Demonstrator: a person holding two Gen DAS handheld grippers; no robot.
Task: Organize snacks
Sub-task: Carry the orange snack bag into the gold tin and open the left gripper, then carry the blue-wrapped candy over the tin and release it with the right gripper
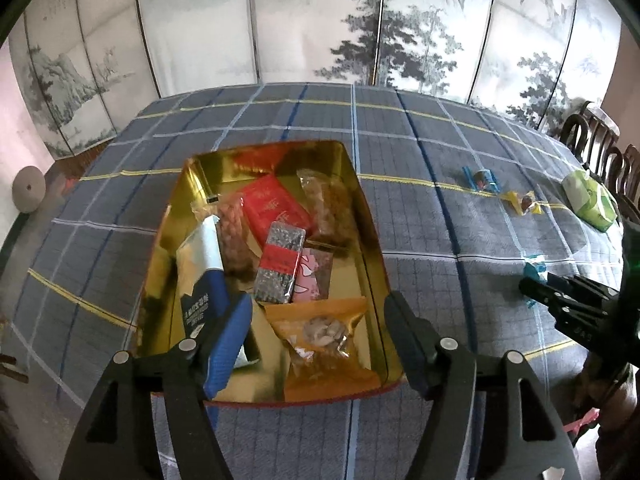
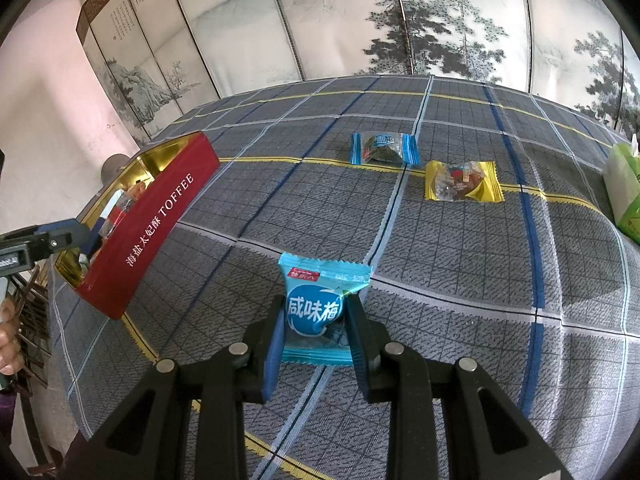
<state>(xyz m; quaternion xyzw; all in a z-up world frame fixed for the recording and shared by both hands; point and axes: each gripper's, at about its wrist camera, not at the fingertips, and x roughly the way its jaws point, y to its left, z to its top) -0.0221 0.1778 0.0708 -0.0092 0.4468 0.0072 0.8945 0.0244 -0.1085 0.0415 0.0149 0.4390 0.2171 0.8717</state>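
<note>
A red toffee tin (image 1: 362,216) with a gold inside sits on the checked tablecloth and holds several wrapped snacks; it also shows in the right wrist view (image 2: 156,224). My left gripper (image 1: 316,320) is open above the tin's near end and holds nothing. My right gripper (image 2: 314,320) is shut on a light blue plum candy packet (image 2: 320,300) resting on the cloth; it shows in the left wrist view (image 1: 532,284) at the right. A blue-wrapped candy (image 2: 384,148) and a yellow-wrapped candy (image 2: 462,182) lie farther back.
A green tissue pack (image 2: 624,192) lies at the table's right edge, also in the left wrist view (image 1: 590,200). Dark wooden chairs (image 1: 600,140) stand at the right. A painted folding screen (image 1: 320,20) stands behind the table.
</note>
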